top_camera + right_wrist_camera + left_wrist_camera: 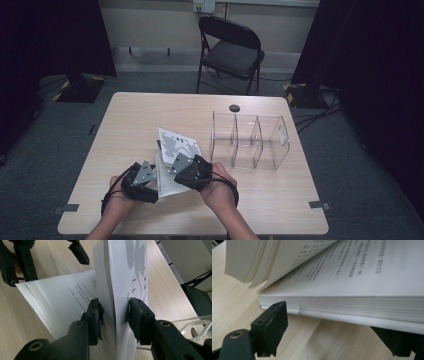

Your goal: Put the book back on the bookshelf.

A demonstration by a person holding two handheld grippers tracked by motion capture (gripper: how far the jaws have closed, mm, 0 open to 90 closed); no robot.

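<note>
A thick white paperback book (176,142) lies open near the middle of the wooden table (120,120). My right gripper (113,307) is shut on the raised half of the book (125,270), front cover and a wad of pages held upright between its pads. The other half of the book (352,285) lies flat, printed page up. My left gripper (333,322) is open at that half's outer edge, one jaw beside the lower cover and the other under it, neither pad pressing. From the right gripper view, the left gripper (50,257) sits just beyond the flat pages.
A clear acrylic divider rack (250,140) stands right of the book. A round dark grommet (234,108) sits near the table's far edge. A black folding chair (232,50) stands behind the table. Dark curtains flank both sides.
</note>
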